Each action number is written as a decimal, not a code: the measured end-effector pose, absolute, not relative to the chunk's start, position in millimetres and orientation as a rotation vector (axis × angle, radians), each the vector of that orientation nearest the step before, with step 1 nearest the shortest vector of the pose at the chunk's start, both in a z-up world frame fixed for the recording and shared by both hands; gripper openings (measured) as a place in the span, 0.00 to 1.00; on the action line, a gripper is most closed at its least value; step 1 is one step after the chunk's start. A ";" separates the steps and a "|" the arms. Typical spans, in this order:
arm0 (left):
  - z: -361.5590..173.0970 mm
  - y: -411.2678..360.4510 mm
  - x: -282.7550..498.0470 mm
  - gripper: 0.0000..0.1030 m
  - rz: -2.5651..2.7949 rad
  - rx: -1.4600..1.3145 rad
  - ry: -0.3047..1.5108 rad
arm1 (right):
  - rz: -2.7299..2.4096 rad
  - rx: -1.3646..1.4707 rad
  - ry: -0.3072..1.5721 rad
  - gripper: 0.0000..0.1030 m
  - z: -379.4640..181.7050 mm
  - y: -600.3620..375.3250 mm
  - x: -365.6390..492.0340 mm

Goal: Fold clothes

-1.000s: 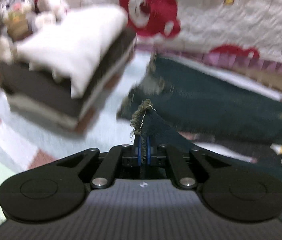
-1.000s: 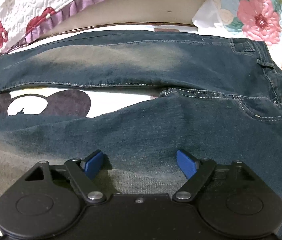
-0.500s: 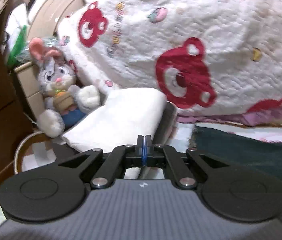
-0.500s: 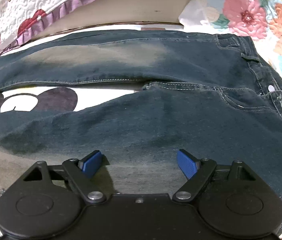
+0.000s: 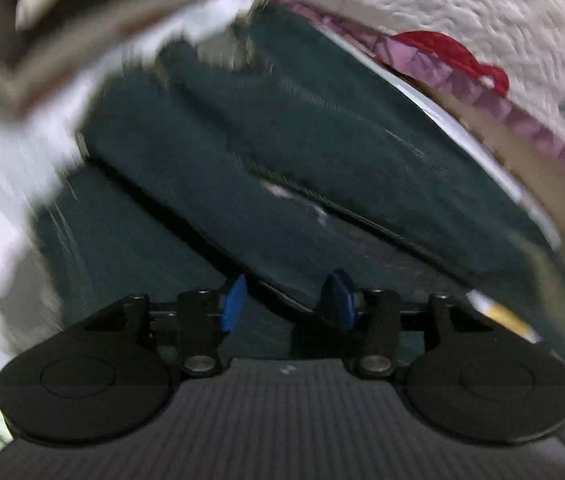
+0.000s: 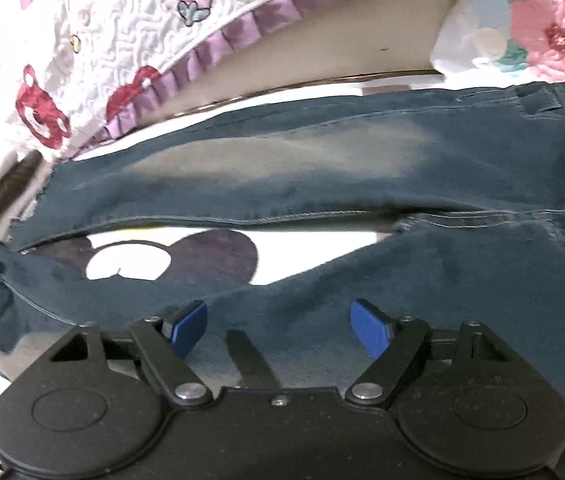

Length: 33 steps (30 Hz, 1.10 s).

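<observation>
The jeans (image 6: 362, 176) lie flat on a bed, their long axis running across the right wrist view: waistband and belt loops at the right edge, frayed leg ends at the left. The two legs part in a narrow wedge, the far leg lying almost straight, the near leg slanting toward the camera. Between them shows a sheet (image 6: 186, 256) printed with a dark purple heart-like shape on white. The denim is dark blue with a pale, worn patch along the far thigh, light stitching along the seams, and ragged threads at the cut hems.

The right gripper (image 6: 278, 326) hovers low over the near leg, its blue pads set wide apart with nothing between them.

The left wrist view is badly blurred. There the jeans (image 5: 322, 152) run diagonally from upper left to lower right. The left gripper (image 5: 287, 300) sits just above the cloth, its blue pads apart and gripping nothing.

Behind the jeans rests a white quilt (image 6: 114, 40), puckered, with red bear prints and a pleated purple ruffle. A flowered pillow (image 6: 530, 28) lies at the upper right.
</observation>
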State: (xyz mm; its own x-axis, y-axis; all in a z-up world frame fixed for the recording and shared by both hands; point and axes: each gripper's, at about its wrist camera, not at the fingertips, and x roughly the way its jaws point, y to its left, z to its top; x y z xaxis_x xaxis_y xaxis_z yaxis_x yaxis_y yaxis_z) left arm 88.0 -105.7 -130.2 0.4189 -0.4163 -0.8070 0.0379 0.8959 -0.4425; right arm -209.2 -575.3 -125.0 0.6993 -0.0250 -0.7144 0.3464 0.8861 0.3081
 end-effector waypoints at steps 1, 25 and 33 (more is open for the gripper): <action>-134.6 -103.2 89.2 0.51 -0.278 -0.451 1.114 | -0.217 0.433 0.779 0.78 -125.8 -573.7 -209.0; -84.6 -173.0 45.6 0.05 -0.175 0.072 0.760 | 0.040 0.214 0.793 0.77 -122.8 -528.6 -201.5; -74.0 -173.5 49.7 0.05 -0.199 0.031 0.749 | 0.045 0.058 0.803 0.79 -111.5 -518.7 -185.2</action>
State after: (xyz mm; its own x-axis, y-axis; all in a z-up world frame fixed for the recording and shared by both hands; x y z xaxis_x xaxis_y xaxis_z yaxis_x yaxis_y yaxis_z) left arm 49.7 -173.5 -74.0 0.7146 -0.1683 -0.6790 0.1902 0.9808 -0.0430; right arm -185.2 -518.7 -111.5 0.6936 0.0624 -0.7176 -0.0183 0.9974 0.0690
